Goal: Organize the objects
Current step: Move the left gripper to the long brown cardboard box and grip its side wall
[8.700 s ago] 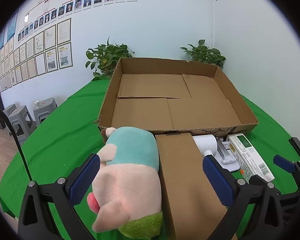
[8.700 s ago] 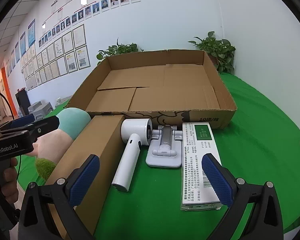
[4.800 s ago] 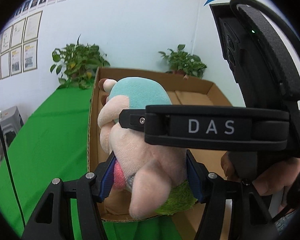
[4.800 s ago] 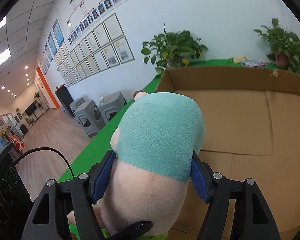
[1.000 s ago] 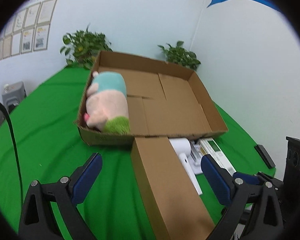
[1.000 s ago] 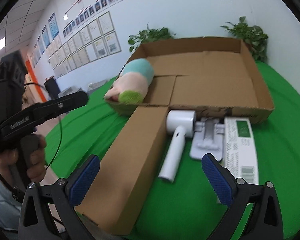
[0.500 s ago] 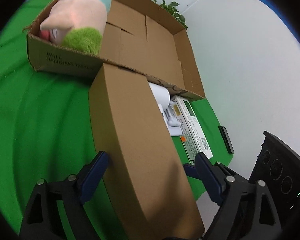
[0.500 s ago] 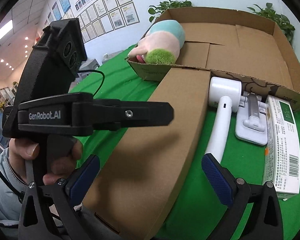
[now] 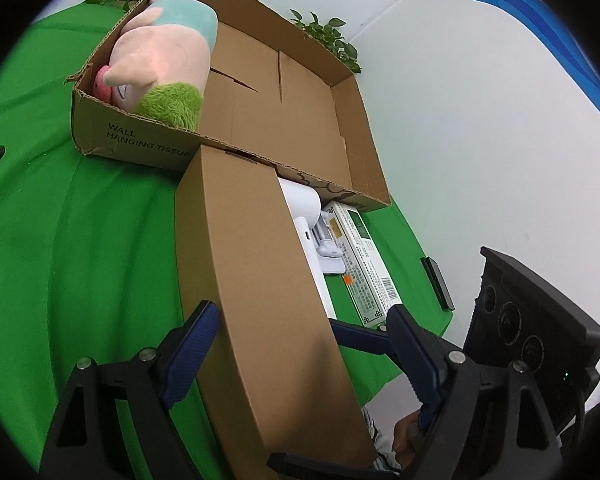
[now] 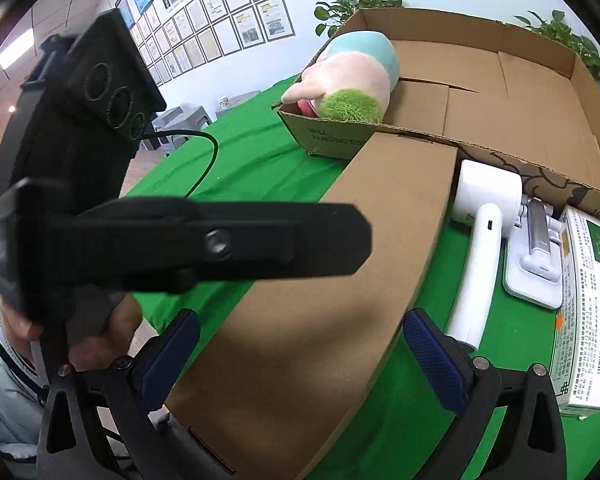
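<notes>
- The step in hand looks like a two-gripper pickup of the long box (image 9: 252, 260), which should go into the open carton (image 9: 352, 120) beside the plush (image 9: 160, 52).
- The left gripper (image 9: 302, 314) has just been closing, with the near end of the box between its jaws. Its left pad is at the box's side, but the right pad stands clear, so nothing is clamped yet.
- The right gripper (image 10: 300, 320) is spread wide across the same end of the box. Both pads are close to the side walls and I see neither pressing.
- To do it well, I would seat the pads low on the two long side walls and square to them, then close evenly so the cardboard is not dented.
- The two grippers crowd one end. Spacing them further along the box would stop its far end drooping as it lifts.
- Lift level and clear the carton's near wall, which the box's far end touches or nearly touches.
- The dryer (image 10: 480, 240) lies just beside the box on its right, and the right gripper's outer finger comes down next to its handle, so avoid nudging it.
- The box lies on the green tabletop (image 9: 80, 240), running lengthwise away from both grippers towards the carton.
- Free floor in the carton lies to the right of the plush.
</notes>
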A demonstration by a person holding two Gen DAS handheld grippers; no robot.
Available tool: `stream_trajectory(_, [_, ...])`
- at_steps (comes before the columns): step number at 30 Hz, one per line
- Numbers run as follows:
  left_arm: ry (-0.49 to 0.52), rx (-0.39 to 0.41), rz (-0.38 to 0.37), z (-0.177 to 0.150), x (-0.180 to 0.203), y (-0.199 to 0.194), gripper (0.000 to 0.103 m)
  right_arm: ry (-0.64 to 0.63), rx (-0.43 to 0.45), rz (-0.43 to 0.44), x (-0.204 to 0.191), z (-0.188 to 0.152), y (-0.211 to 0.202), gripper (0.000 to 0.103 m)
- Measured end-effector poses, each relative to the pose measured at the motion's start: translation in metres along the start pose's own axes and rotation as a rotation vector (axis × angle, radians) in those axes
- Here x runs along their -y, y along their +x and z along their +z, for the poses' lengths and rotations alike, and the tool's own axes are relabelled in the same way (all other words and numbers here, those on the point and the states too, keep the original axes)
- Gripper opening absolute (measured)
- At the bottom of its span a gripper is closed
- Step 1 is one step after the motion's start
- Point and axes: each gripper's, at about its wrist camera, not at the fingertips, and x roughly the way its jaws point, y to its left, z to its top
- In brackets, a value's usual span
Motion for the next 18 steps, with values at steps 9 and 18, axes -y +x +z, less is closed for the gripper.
stream_trajectory(9, [-0.009,-0.071,0.024,-0.004,-0.004,0.018,0.085,-0.035,-0.036,-0.149,-0.012,-0.001,0.006,0.103])
stream_trajectory(18, [-0.040,-0.077,-0.003,-0.008,-0.006,0.010,0.086,-0.021,-0.024,-0.190,-0.017,-0.007,0.004,0.097])
